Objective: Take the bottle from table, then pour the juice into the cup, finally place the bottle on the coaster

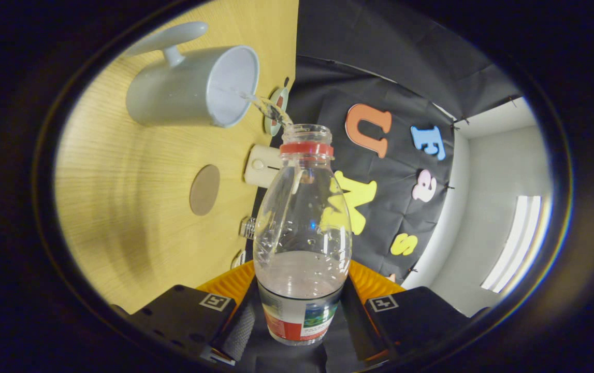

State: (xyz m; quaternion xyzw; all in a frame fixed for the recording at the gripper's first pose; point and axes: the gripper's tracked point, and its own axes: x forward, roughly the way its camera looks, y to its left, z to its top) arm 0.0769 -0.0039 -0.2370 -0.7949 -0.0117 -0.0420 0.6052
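The gripper (pixel 299 324) is clamped on a clear plastic bottle (pixel 302 233), one finger pressing each side of the labelled lower body, so the tongs are narrowed to the bottle's width and holding it. The bottle runs straight ahead from between the fingers toward twelve o'clock, uncapped, with a red collar ring (pixel 306 149) just below its open mouth. A pale liquid (pixel 299 277) sits pooled at the finger end of the bottle, with droplets clinging to the clear wall above it.

The whole scene is rolled over on its side (the wooden table (pixel 136 207) stands like a wall off toward nine o'clock). From the bottle's mouth a thin clear stream (pixel 268 108) arcs toward eleven o'clock into the open mouth of a pale grey-white cup (pixel 183 93), which has a long handle (pixel 170 39) on the side away from the bottle. The stream meets the cup at its rim; the bottle's mouth is near the cup but not touching it.

A round brown coaster (pixel 204 189) lies flat on the table at about ten o'clock from the bottle's middle, well apart from the cup. Just beside the bottle's neck, at nine o'clock, is a small cream-coloured device (pixel 260 166) with a round button. A small round disc (pixel 276 111) sits behind the stream near the table edge.
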